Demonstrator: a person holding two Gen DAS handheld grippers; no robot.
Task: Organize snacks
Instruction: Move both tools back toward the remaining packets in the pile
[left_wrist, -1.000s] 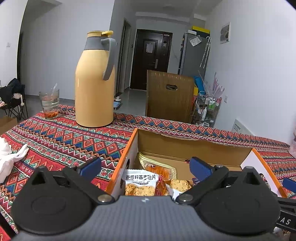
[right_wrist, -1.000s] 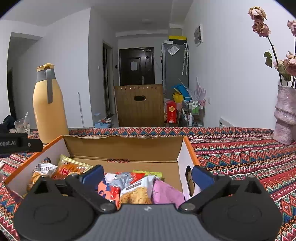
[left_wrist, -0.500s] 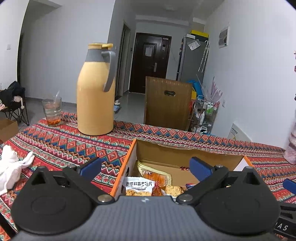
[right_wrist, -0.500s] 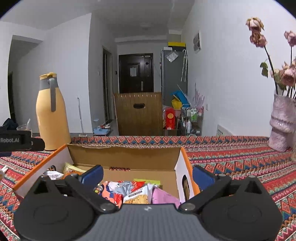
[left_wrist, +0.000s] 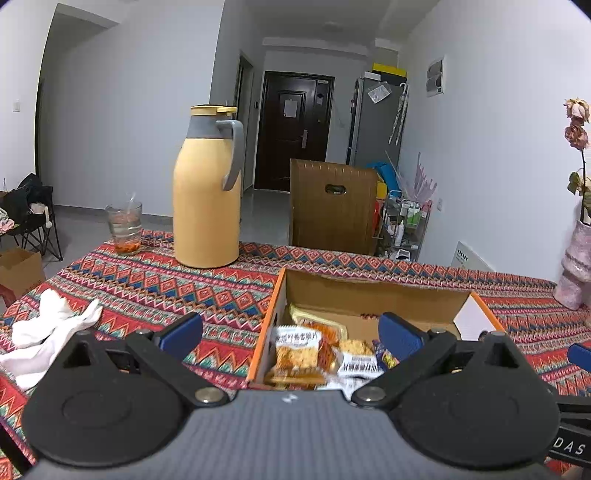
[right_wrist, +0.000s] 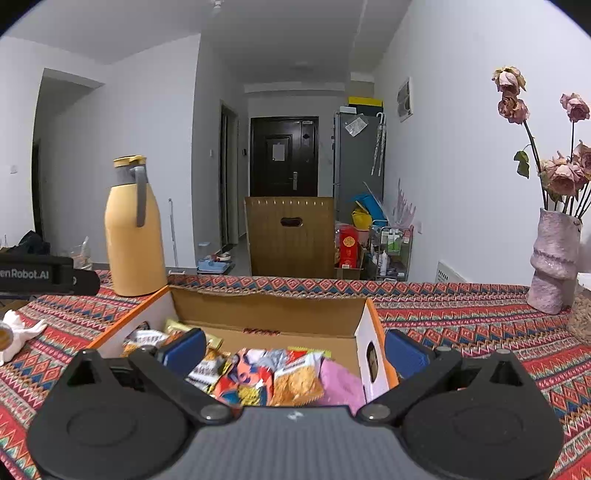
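Both hand-held grippers, left (left_wrist: 290, 336) and right (right_wrist: 294, 349), have drawn back from the snack box (right_wrist: 266, 314), jaws wide open and empty; packing looks finished

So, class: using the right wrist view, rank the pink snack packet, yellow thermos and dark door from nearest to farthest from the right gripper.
1. Pink snack packet, in the box, just ahead.
2. Yellow thermos, on the table, far left.
3. Dark door, down the hallway.
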